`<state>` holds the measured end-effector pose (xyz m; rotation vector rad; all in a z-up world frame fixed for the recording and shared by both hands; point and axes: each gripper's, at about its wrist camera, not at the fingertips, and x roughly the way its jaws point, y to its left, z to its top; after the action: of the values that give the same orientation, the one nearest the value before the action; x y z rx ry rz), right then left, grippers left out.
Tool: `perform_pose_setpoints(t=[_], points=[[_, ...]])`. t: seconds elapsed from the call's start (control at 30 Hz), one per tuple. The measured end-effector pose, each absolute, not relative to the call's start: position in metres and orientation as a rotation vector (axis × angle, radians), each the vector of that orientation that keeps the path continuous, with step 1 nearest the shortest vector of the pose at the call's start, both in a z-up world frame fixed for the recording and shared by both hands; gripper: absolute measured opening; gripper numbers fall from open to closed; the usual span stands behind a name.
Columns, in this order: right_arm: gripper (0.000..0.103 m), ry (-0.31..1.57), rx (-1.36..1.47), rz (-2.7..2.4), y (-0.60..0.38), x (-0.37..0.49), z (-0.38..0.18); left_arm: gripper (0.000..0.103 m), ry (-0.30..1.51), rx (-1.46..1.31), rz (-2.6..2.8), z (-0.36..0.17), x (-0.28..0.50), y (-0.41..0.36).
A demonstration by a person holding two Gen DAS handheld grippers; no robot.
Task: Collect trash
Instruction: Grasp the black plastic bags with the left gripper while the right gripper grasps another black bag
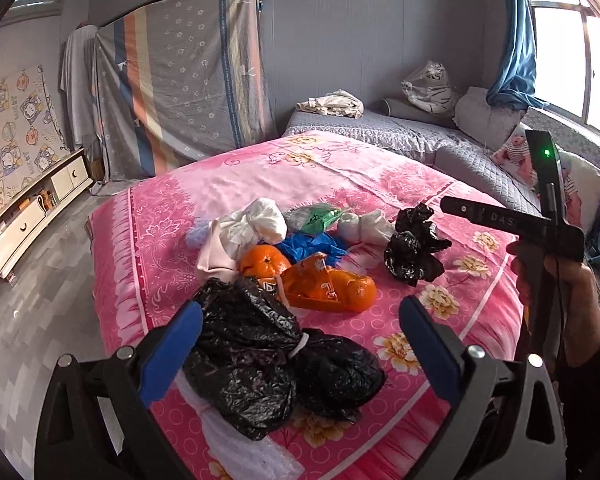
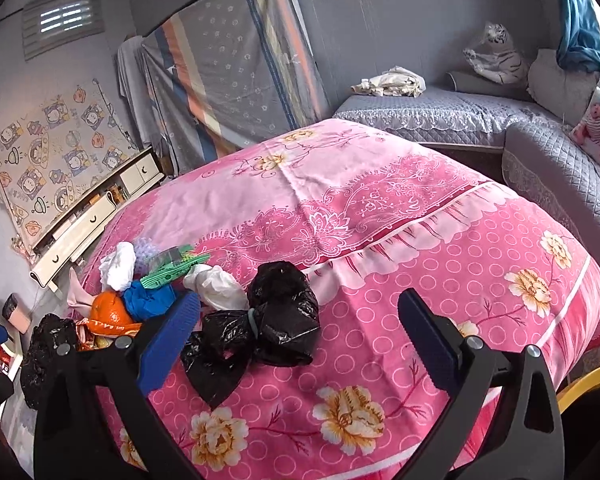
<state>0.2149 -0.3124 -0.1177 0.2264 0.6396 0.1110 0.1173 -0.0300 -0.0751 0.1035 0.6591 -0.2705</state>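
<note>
Trash lies piled on a pink flowered bed cover (image 1: pixel 340 176). Nearest my left gripper (image 1: pixel 300 344) sits a large tied black bag (image 1: pixel 260 360), between its open blue fingers (image 1: pixel 172 344) but not clamped. Beyond it are an orange plastic bag (image 1: pixel 328 288), an orange fruit (image 1: pixel 264 262), a blue bag (image 1: pixel 312 248), white wads (image 1: pixel 256 224), a green wrapper (image 1: pixel 320 218) and a smaller black bag (image 1: pixel 414 246). My right gripper (image 2: pixel 300 340) is open just above that smaller black bag (image 2: pixel 268 320), which lies by its left finger. The right gripper's body (image 1: pixel 540 216) shows at the left view's right edge.
A grey quilted sofa (image 2: pixel 540 148) with pillows, a doll cushion and a plush tiger runs along the far and right sides. A striped sheet hangs on the back wall (image 1: pixel 180 88). White drawers (image 1: pixel 28 216) stand left across the grey floor. A yellow rim (image 2: pixel 588 384) shows lower right.
</note>
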Motion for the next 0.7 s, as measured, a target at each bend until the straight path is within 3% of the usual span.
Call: perform_pose_setpoints(t=[0.23,0.47,0.6,0.67,0.7], points=[[0.095,0.689,0.210,0.146,-0.298,0.244,-0.125,0.095,0.683,0.125,-0.275,-0.094,0.134,-0.031],[0.093,0.736,0.221,0.124,-0.294,0.256,-0.142,0.076,0.753,0.093,-0.273,-0.113,0.147,-0.018],[0.077,0.771,0.221,0.110,-0.295,0.264,-0.151,0.061,0.783,0.084,-0.269,-0.123,0.153,-0.014],[0.073,0.790,0.222,0.111,-0.294,0.267,-0.155,0.050,0.802,0.078,-0.265,-0.128,0.157,-0.013],[0.071,0.799,0.219,0.117,-0.293,0.269,-0.157,0.050,0.809,0.082,-0.262,-0.130,0.159,-0.014]])
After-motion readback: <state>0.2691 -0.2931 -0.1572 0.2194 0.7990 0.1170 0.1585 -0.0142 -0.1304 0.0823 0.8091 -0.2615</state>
